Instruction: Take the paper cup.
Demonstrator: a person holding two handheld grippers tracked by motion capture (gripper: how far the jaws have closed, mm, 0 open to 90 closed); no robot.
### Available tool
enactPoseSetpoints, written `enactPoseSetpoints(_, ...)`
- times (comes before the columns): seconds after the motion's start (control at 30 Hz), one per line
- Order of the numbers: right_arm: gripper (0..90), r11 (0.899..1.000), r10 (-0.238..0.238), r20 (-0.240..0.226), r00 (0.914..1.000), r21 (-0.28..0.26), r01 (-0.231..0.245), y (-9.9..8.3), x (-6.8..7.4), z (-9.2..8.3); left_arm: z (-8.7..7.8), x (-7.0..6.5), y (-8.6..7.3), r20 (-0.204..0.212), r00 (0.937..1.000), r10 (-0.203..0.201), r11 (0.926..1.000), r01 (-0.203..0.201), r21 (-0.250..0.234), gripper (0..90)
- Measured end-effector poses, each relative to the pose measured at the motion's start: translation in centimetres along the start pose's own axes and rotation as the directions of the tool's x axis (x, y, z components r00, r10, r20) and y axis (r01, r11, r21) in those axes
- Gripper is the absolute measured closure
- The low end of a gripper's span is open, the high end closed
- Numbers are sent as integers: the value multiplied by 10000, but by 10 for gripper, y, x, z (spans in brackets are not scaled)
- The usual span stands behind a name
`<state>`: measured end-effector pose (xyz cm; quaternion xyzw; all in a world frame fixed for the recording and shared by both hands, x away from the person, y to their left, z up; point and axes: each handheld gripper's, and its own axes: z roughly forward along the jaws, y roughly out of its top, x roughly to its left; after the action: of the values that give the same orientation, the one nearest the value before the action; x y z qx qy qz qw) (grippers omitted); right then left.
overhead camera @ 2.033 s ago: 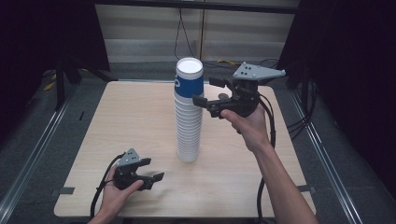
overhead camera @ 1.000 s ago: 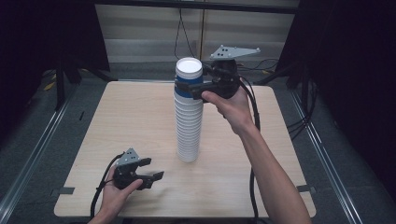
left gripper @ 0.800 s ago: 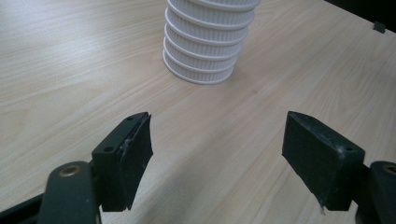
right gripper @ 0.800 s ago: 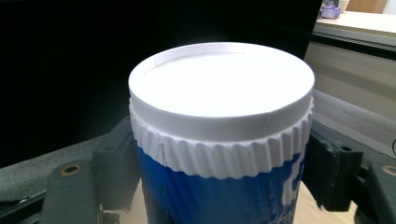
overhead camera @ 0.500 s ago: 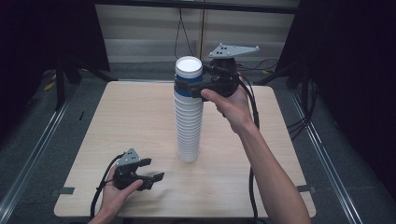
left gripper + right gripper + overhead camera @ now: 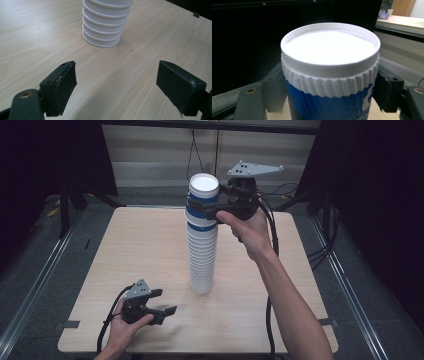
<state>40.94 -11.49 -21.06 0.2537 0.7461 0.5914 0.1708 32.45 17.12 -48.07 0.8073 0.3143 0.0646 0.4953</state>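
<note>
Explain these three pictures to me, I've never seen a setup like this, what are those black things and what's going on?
A person sits at a wooden table holding handheld tongs in each hand, with a camera riding on each. The high view looks down from above. On the table stands a tall stack of cups, upside down. The right tongs have their jaws on either side of the top cup, blue with a white ribbed band; its own camera shows that up close. The left tongs rest low near the table's front edge, open, holding nothing, facing the stack's base.
</note>
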Motion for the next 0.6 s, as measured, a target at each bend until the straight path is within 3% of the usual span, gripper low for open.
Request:
enactPoseSetpoints(0.43, 251, 9984, 130, 34, 9999, -544, -128, 11, 1, -7, 3, 0, 0, 180, 9998, -123, 9995, 118, 288, 163)
enactPoseSetpoints(0.6, 252, 9966, 116, -22, 9999, -813, -118, 14, 3, -10, 3, 0, 0, 75, 9999, -103, 9995, 101, 288, 163)
